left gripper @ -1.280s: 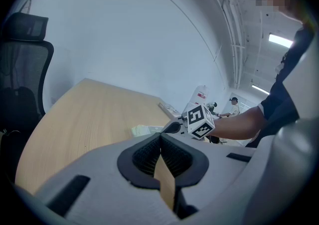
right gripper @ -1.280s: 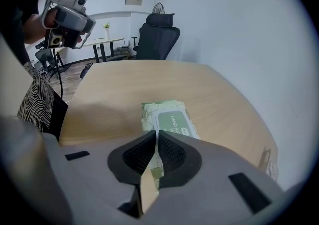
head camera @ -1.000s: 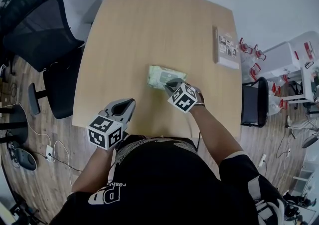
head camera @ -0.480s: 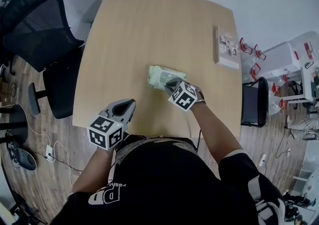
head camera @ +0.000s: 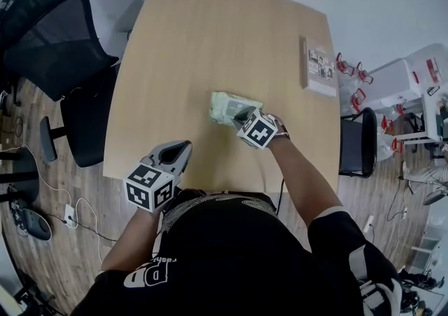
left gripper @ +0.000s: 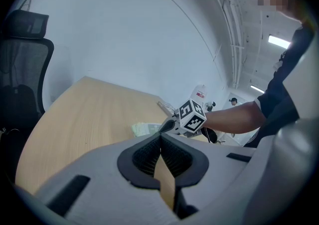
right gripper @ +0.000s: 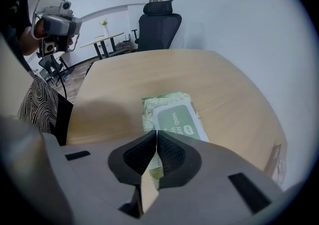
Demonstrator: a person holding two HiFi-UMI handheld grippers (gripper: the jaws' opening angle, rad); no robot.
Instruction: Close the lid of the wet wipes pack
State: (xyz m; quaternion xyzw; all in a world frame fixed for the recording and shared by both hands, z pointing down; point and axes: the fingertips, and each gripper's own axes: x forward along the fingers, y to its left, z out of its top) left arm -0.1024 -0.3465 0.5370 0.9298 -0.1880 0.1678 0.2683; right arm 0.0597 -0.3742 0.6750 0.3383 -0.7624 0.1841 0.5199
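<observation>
Both pairs of fingers clenched, empty; right gripper slightly further over the wet wipes pack, left gripper unmoved.

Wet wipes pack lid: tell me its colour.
Green lid with white lettering; clearest in right gripper view.
</observation>
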